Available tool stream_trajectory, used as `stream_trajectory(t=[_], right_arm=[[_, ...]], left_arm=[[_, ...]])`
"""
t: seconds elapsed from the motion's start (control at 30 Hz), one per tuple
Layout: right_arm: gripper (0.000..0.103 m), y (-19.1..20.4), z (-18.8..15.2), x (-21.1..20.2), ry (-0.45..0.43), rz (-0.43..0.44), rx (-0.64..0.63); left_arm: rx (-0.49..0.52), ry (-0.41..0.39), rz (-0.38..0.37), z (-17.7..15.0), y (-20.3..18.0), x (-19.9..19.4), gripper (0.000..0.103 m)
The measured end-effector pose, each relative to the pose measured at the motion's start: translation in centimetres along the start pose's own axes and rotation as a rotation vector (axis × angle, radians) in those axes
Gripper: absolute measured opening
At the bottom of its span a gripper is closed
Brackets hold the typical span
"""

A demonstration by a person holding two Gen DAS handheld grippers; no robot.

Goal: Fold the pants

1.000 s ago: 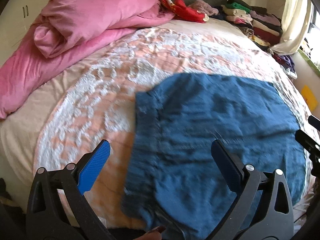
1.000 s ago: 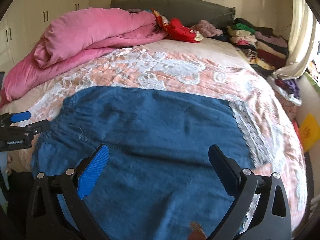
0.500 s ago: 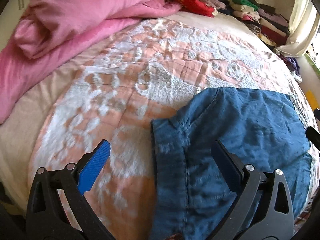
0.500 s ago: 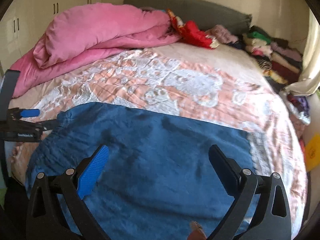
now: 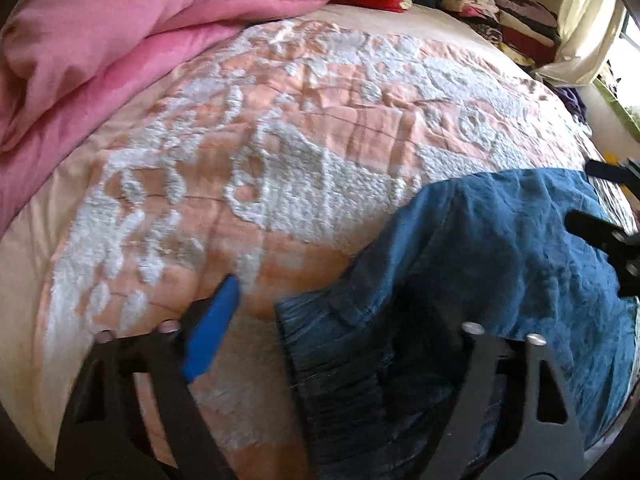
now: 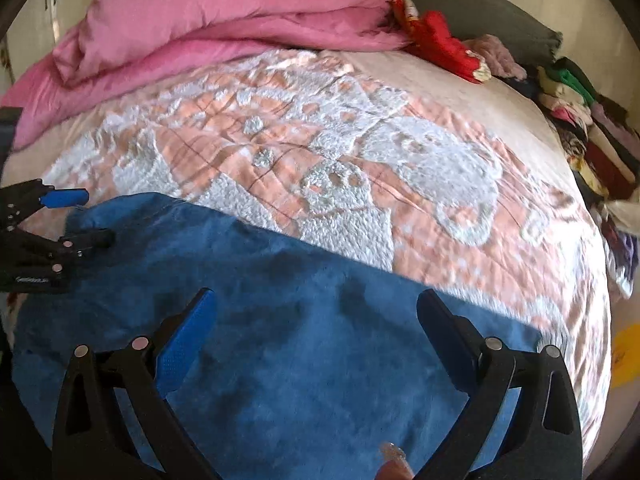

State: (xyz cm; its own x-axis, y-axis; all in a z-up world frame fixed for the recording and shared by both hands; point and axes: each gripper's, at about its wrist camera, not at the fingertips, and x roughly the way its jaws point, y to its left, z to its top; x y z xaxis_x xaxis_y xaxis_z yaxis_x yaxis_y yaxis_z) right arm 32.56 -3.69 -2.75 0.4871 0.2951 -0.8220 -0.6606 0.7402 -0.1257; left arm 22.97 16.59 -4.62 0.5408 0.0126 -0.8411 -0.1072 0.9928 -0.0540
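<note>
Pants [image 5: 500, 264] of blue denim lie on the near part of the bed [image 5: 280, 152], spread over its peach and white patterned quilt [image 6: 360, 184]. Going from the left, the left wrist view shows a pink duvet [image 5: 120, 32] heaped at the far left of the bed, then bare quilt, then the gathered waistband [image 5: 332, 360] of the pants, a detail that only this view gives. The left tongs [image 5: 344, 332] stand open astride that waistband, the blue-padded finger over the quilt just left of it and the other finger mostly hidden by a raised fold of denim. Whether the fingers touch the cloth I cannot tell. At the right edge the right tongs [image 5: 612, 216] show as dark finger tips over the denim.

The right wrist view takes in the whole long edge of the pants [image 6: 300, 320], which run left to right across the bed, waistband end at the left beside the left tongs [image 6: 86, 216], the other end reaching to the right (its hem is blurred). The right tongs [image 6: 316, 320] hang open over the middle of the denim, holding nothing. Small white lettering on the left tongs' body is too small to read. Stacked folded clothes [image 6: 592, 128] line the far right of the bed.
</note>
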Motion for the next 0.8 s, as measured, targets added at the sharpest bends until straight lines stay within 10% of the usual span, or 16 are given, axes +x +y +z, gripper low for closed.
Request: stream_trajectory(t=[0.17,0.57,0.73,0.8], right_arm=[[0.099,0.3,1.1,2.8,0.049,-0.005,-0.076],[0.093,3.0,3.0,5.0,0.046,0.032,-0.304],[0.028,4.3,2.4,4.8,0.068,0.15,-0.309],[0.017,4.6,2.0,4.0,0.046,0.143,-0.297]], left_arm=[[0.038,-0.054,0.014,-0.2,-0.6,-0.6,0.032],[0.061,-0.213,-0.014,-1.1,-1.1,-5.9,0.031],[0.077,-0.22,-0.014,-1.6,-1.7,-6.5,0.031],[0.076,-0.224,-0.006,-1.6,-1.6,-6.6,0.031]])
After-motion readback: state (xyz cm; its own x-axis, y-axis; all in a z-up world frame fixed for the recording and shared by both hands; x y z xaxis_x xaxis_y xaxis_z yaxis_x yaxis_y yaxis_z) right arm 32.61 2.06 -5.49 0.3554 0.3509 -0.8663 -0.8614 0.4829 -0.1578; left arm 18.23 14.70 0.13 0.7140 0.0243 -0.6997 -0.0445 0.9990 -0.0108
